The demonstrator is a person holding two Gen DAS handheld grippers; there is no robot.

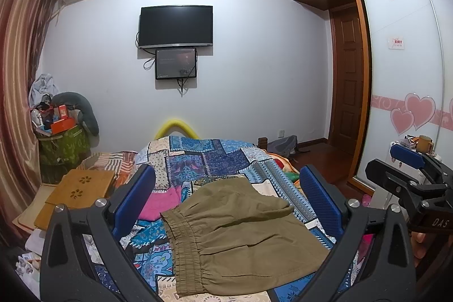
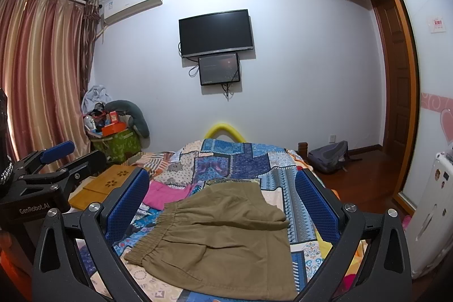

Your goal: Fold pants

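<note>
Left wrist view: pants (image 1: pixel 240 239) folded on the bed (image 1: pixel 215 157); both claws — left claw (image 1: pixel 226 200), right claw (image 2: pixel 223 205) — gape wide, empty; grip matched near corners together.

pants (image 1: pixel 240 234) on bed (image 1: pixel 215 157)

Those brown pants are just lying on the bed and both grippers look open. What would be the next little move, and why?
Probably lower the left gripper to the elastic waistband and close on it. The pants lie partly folded on the patchwork bedspread, and both the left and the right gripper hover open above them, holding nothing, so a fold needs a grip first.
</note>
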